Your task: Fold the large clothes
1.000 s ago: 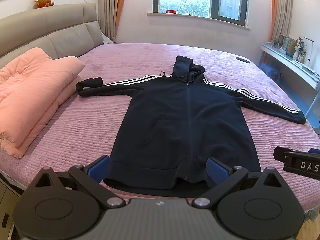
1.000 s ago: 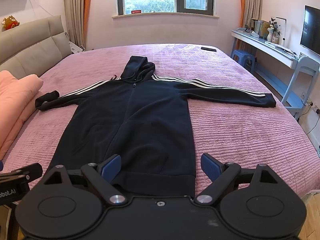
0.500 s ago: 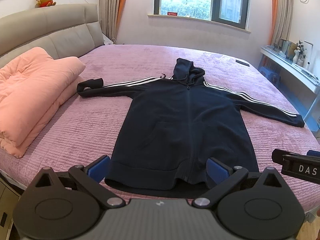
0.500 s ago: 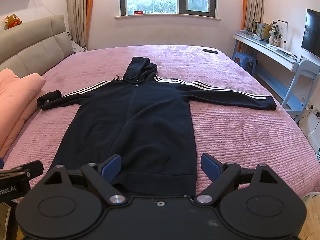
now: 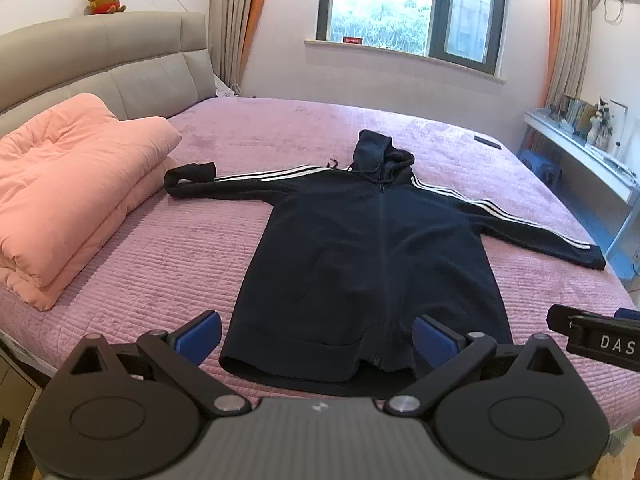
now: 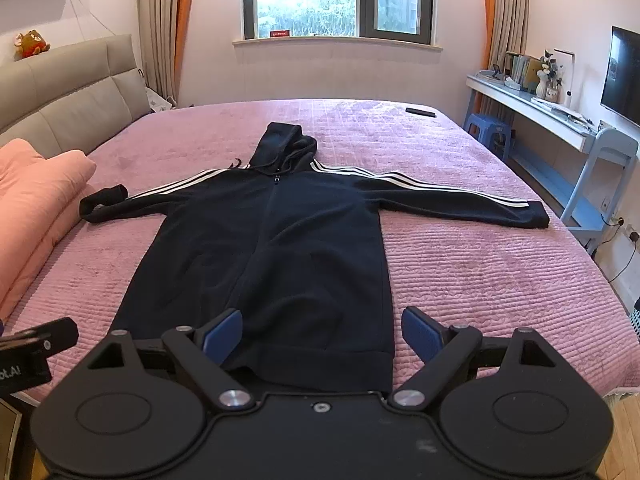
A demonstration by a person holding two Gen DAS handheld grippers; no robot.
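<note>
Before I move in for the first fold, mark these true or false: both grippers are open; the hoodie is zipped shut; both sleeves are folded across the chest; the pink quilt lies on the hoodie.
1. Both grippers are open. True: the left gripper and right gripper hold nothing.
2. The hoodie is zipped shut. True.
3. Both sleeves are folded across the chest. False: they are spread out sideways on the bed.
4. The pink quilt lies on the hoodie. False: it sits apart, near the headboard.

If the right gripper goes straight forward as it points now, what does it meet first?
Probably the hoodie: the open right gripper points over its hem at the bed's near edge. Depth is unclear.
</note>
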